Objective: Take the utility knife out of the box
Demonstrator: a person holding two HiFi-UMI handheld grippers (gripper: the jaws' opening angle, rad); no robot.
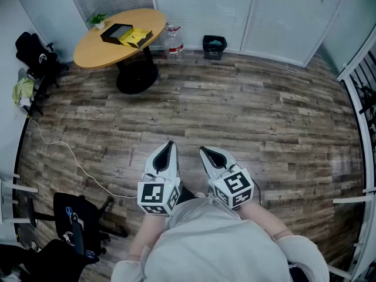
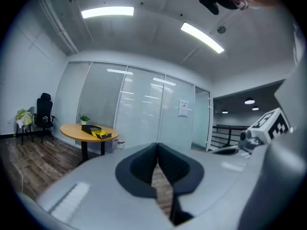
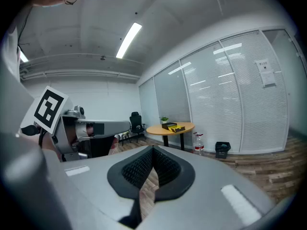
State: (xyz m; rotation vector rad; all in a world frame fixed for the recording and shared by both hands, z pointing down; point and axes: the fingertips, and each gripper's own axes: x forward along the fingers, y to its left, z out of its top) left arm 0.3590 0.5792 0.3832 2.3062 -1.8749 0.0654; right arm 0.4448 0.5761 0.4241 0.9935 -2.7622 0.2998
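Note:
An open black box (image 1: 116, 33) with a yellow item (image 1: 136, 37) beside it lies on a round wooden table (image 1: 100, 51) at the far left of the room. The knife itself cannot be made out. Both grippers are held close to the person's body, far from the table, over the wooden floor. My left gripper (image 1: 170, 145) is shut with nothing in it, its tips (image 2: 157, 145) meeting. My right gripper (image 1: 203, 151) is shut and empty as well, seen tip to tip (image 3: 153, 148). The table (image 2: 88, 130) and box (image 3: 169, 125) show small in both gripper views.
A small potted plant (image 1: 98, 20) stands on the table. A water bottle (image 1: 174, 42) and a black bin (image 1: 214, 46) stand by the glass wall. Office chairs sit at the left (image 1: 35, 54) and near left (image 1: 76, 225). A white cable (image 1: 70, 157) crosses the floor. A railing (image 1: 364, 98) runs along the right.

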